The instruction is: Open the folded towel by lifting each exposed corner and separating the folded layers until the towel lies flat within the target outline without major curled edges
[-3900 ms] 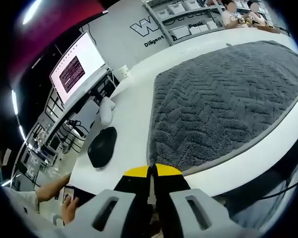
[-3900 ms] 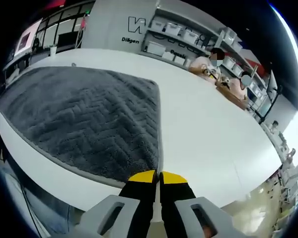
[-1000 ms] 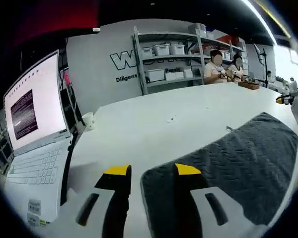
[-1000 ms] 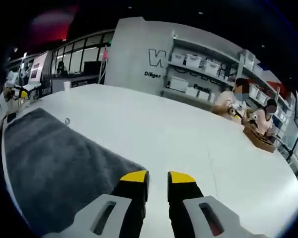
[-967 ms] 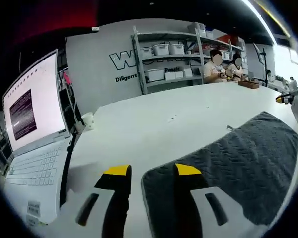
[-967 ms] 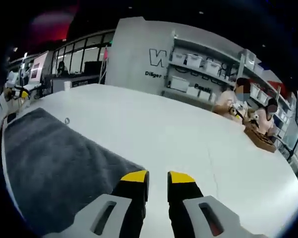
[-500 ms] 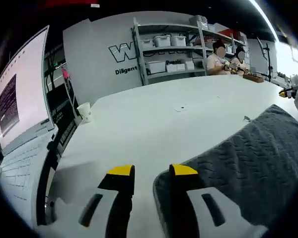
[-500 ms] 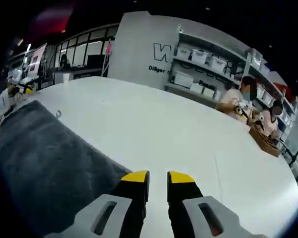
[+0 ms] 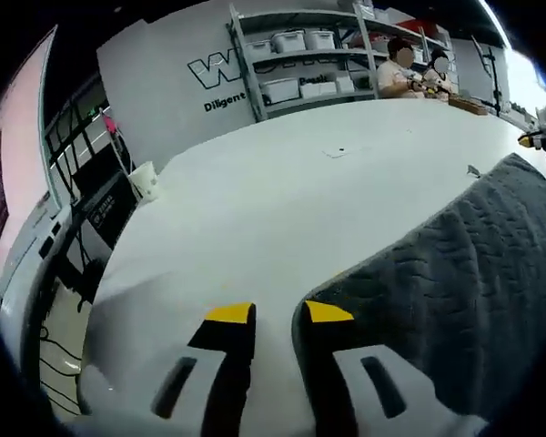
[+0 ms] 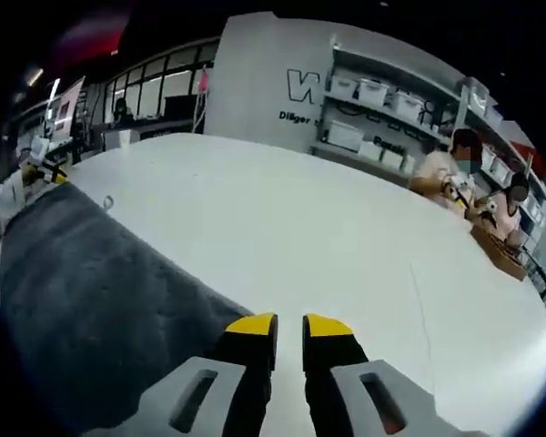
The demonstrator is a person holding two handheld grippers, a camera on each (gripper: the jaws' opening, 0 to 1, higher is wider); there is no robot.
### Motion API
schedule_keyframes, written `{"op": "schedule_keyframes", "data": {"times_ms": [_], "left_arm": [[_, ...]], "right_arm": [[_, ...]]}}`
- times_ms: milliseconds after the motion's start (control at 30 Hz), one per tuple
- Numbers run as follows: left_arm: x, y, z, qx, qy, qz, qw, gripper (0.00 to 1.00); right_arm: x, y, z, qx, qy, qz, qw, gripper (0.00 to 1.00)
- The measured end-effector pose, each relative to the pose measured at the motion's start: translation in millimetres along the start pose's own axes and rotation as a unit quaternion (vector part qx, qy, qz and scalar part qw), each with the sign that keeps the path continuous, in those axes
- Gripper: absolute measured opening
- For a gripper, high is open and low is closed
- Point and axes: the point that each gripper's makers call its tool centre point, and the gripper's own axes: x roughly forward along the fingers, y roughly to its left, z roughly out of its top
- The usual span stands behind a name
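Note:
The dark grey towel (image 9: 455, 282) with a herringbone weave lies spread on the white table (image 9: 273, 200). In the left gripper view its near corner sits under my right jaw. My left gripper (image 9: 278, 314) is open, with bare table showing in the gap. In the right gripper view the towel (image 10: 91, 309) covers the left side, its corner reaching the left jaw. My right gripper (image 10: 289, 326) is open by a narrow gap and holds nothing. A small hanging loop (image 10: 107, 204) sticks out of the towel's far edge.
A white cup (image 9: 146, 179) stands at the table's far left edge. Shelves with storage boxes (image 9: 300, 64) line the back wall. Two people (image 10: 469, 182) sit at the table's far end beside a brown tray (image 10: 500, 250). The other gripper (image 10: 36, 168) shows at the towel's far side.
Both grippers were shut at the towel's corners 3.9 s ago and now stand open. Both cameras have dropped close to the table. The left jaws have narrowed slightly.

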Motion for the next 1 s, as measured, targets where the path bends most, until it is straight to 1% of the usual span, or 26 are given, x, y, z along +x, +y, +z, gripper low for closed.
{"op": "schedule_keyframes", "data": {"times_ms": [100, 133, 233, 300, 333, 400, 533, 667, 833, 1000], "left_arm": [[1.5, -1.9, -1.8, 0.001, 0.002, -0.006, 1.0000, 0.14], [2.3, -4.0, -2.3, 0.002, 0.002, -0.013, 0.9999, 0.12], [3.8, -7.4, -2.7, 0.009, 0.002, -0.017, 0.9998, 0.08], [5.1, -11.8, -2.8, 0.011, 0.000, -0.026, 0.9996, 0.03], [5.3, -14.2, -2.6, 0.010, -0.002, -0.029, 0.9995, 0.03], [6.3, -13.0, -1.6, 0.019, -0.004, -0.024, 0.9995, 0.03], [7.0, -11.2, -1.8, 0.017, -0.006, -0.025, 0.9995, 0.03], [6.5, -10.2, -2.9, 0.006, -0.016, -0.031, 0.9994, 0.03], [6.8, -10.1, -2.8, -0.007, -0.024, -0.032, 0.9992, 0.03], [7.0, -10.4, -2.4, -0.009, -0.027, -0.033, 0.9990, 0.03]], "right_arm": [[1.7, 0.8, -1.3, -0.003, 0.002, 0.002, 1.0000, 0.06], [2.9, 1.1, -1.8, -0.005, 0.004, 0.005, 1.0000, 0.06], [6.5, -0.6, -1.0, -0.001, 0.003, 0.008, 1.0000, 0.05], [8.0, 0.7, -0.3, 0.003, 0.002, 0.011, 0.9999, 0.06], [10.1, 0.6, -0.5, 0.005, 0.004, 0.012, 0.9999, 0.06], [13.5, 0.2, -1.7, 0.007, 0.006, 0.014, 0.9999, 0.06], [19.9, 7.8, -8.9, 0.004, 0.017, 0.023, 0.9996, 0.06], [26.6, 15.3, -16.9, -0.004, 0.031, 0.039, 0.9987, 0.11], [33.0, 12.1, -24.7, -0.006, 0.046, 0.035, 0.9983, 0.09], [37.6, 13.0, -28.8, 0.002, 0.050, 0.041, 0.9979, 0.06]]}}
